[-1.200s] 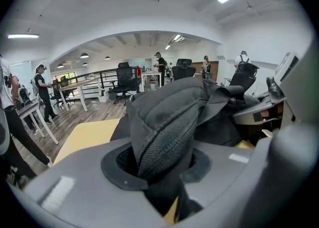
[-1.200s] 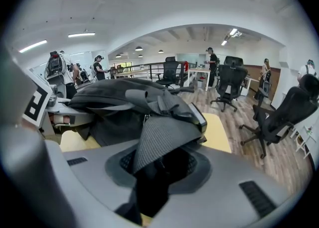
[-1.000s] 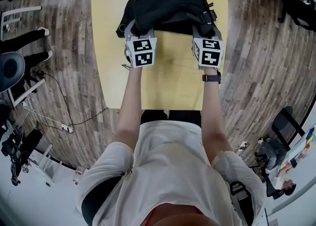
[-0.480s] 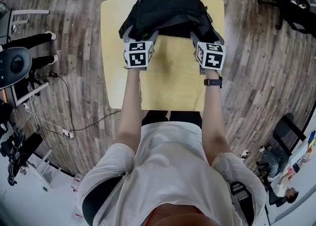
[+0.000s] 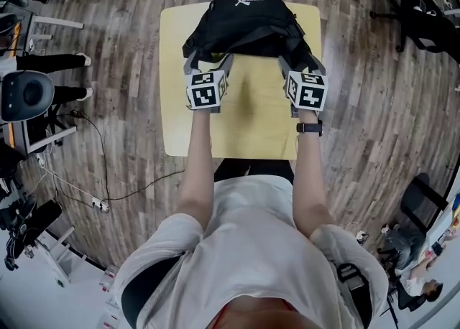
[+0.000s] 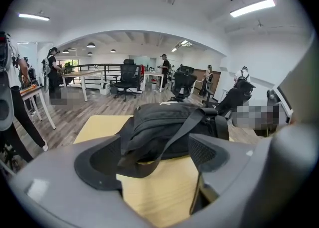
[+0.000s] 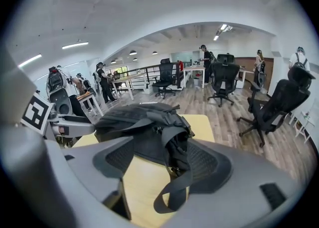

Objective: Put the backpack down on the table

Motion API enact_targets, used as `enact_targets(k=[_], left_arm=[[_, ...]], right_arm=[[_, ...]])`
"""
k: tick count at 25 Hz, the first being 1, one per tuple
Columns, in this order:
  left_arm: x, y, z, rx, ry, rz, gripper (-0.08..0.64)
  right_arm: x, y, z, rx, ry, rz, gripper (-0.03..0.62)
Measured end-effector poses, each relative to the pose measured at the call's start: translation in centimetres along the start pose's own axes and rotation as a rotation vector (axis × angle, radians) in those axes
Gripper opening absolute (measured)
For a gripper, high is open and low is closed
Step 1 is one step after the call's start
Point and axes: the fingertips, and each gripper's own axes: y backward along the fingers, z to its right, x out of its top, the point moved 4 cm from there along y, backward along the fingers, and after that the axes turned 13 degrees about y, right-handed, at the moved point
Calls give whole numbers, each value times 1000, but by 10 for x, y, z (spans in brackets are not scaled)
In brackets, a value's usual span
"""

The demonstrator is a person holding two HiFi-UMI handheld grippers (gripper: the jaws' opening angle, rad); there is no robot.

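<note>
Head view, read left to right: the left gripper (image 5: 208, 62), the black backpack (image 5: 244, 22) and the right gripper (image 5: 302, 64), all over a yellow desk (image 5: 251, 119). The backpack lies on the far half of the desk, with its far side reaching the desk's far edge, so the task looks essentially done.

Left gripper view: the jaws of the left gripper (image 6: 154, 165) stand wide apart, have just been opening, and press on nothing. A shoulder strap (image 6: 169, 140) of the backpack (image 6: 164, 127) runs down between them, and its lower fold lies close against the left-hand jaw.

Right gripper view: the jaws of the right gripper (image 7: 164, 172) are likewise spread wide, have just been opening, and clamp nothing. A loose strap loop (image 7: 174, 192) hangs from the backpack (image 7: 134, 117) into the gap, just beside the right-hand jaw.

Hazard: a strap may catch on a jaw on either side. If a gripper is drawn back or lifted with a strap hooked on it, the backpack would probably be dragged across the desk or tipped. Since the backpack lies at the far edge, a sideways tug could also shift it toward a fall. Whether either strap actually touches a jaw cannot be told.

Pose: both forearms reach straight forward, roughly parallel. Each gripper points away from the person and slopes downward at the near side of the backpack, marker cube uppermost. The right wrist bears a dark watch (image 5: 309, 128).
</note>
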Motion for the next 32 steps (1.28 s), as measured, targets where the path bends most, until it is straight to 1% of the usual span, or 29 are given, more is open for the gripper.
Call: enact_targets(k=[4, 10, 15, 19, 22, 25, 30, 32], left_arm=[[15, 26, 13, -26, 14, 56, 410], [50, 72, 40, -87, 5, 161, 408], [73, 111, 61, -128, -22, 252, 408], [81, 142, 77, -173, -34, 305, 407], [88, 164, 87, -194, -47, 338, 404], [96, 183, 93, -213, -61, 357, 401], [116, 213, 102, -239, -71, 427, 374], [121, 225, 108, -258, -83, 454, 356]], right_arm=[[16, 26, -13, -5, 12, 68, 313], [50, 69, -27, -37, 22, 188, 313], [79, 107, -42, -62, 31, 282, 313], [96, 138, -51, -80, 35, 354, 308], [107, 164, -56, -106, 68, 402, 267], [119, 187, -61, -134, 105, 443, 252], [141, 221, -72, -173, 109, 521, 172], [148, 233, -78, -184, 112, 548, 166]])
